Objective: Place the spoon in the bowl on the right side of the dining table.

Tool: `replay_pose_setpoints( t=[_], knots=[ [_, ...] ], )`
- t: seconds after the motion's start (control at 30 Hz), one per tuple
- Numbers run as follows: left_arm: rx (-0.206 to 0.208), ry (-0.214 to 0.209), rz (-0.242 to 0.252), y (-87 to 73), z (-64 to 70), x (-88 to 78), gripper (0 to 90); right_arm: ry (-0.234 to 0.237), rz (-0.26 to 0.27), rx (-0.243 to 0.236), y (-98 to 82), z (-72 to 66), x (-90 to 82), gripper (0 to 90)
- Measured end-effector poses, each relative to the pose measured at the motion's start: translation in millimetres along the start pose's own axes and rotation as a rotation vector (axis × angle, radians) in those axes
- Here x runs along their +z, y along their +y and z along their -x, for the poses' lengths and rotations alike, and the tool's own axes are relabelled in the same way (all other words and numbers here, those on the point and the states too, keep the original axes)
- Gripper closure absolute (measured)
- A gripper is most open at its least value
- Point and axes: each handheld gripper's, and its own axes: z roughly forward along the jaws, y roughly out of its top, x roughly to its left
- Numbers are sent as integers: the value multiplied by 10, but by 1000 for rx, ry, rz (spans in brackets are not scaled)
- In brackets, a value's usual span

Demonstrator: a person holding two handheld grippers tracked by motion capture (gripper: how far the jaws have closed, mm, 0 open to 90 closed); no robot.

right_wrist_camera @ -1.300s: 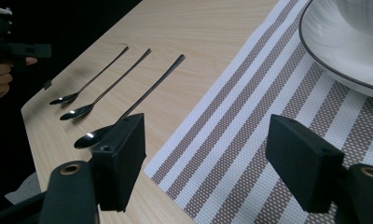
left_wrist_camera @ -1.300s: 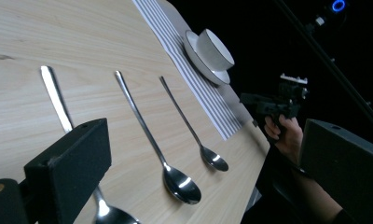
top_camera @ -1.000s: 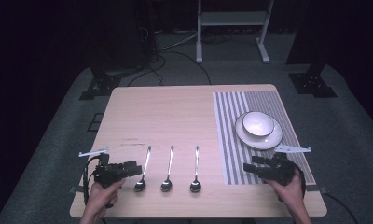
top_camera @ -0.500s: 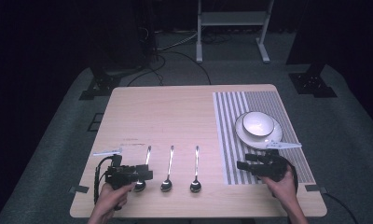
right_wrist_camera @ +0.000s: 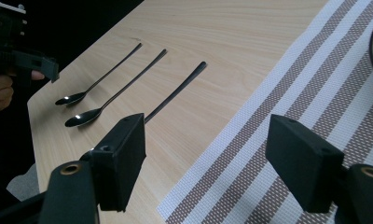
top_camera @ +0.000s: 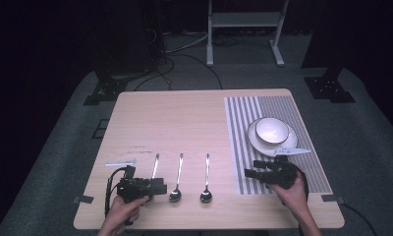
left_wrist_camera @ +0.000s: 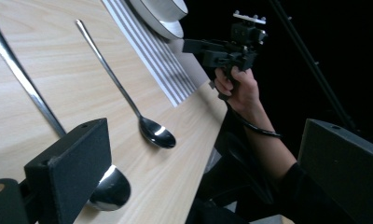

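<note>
A dark room surrounds a pale wooden table [top_camera: 184, 123] with a striped mat [top_camera: 283, 113] on its right part. At the left, the left gripper [top_camera: 157, 187] now sits over the bowl of the left spoon [top_camera: 155, 166], having moved in from the table's near left edge over the last second. Its jaws stand wide apart, holding nothing; in the left gripper view the near jaw hangs just over a spoon bowl [left_wrist_camera: 107, 189], though contact cannot be told. That suggests the left spoon is the first thing to be picked up, and the grasp is not yet made.

Next come the middle spoon [top_camera: 177, 182] and the right spoon [top_camera: 207, 182], both lying untouched, handles pointing away, well apart from each other.

On the mat, the bowl [top_camera: 272, 130] rests on its plate [top_camera: 289, 143]. Near them the right gripper [top_camera: 251, 173] has shifted a little leftward, toward the mat's left edge, pointing at the spoons. Its jaws gape too, empty, over the stripes. It seems to be waiting or lining up for the right spoon.
</note>
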Motion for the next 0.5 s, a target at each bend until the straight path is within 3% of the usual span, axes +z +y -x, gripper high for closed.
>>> replay_pose_setpoints(
  t=[0.5],
  knots=[
    [-20,5,-87,-116,-40,210,31,23,-21,-25,86,-80,127,275]
  ],
)
